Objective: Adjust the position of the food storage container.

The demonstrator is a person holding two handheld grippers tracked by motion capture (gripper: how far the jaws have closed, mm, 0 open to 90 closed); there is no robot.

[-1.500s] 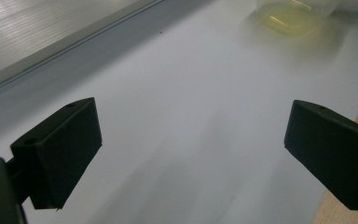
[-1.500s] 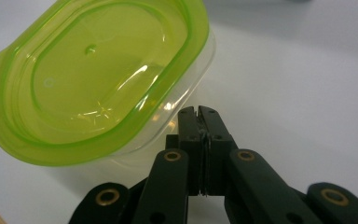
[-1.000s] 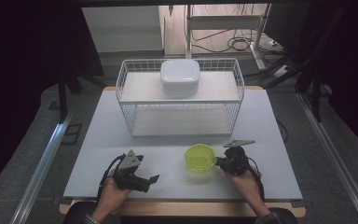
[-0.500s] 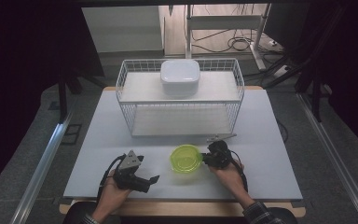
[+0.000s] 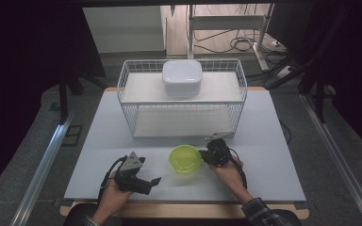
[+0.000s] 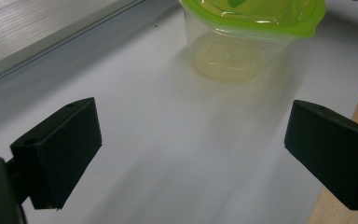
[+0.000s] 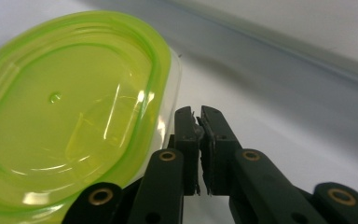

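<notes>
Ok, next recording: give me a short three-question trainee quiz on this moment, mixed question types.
1. True or false: the clear plastic container with the green lid stands inside the white wire basket.
2. Which gripper stands open: A left gripper, B right gripper?
3. What sits on top of the wire basket?

Key:
1. False; it stands on the white table, in front of the basket.
2. A; the right gripper's jaws are together beside the container.
3. A white lidded box.
</notes>
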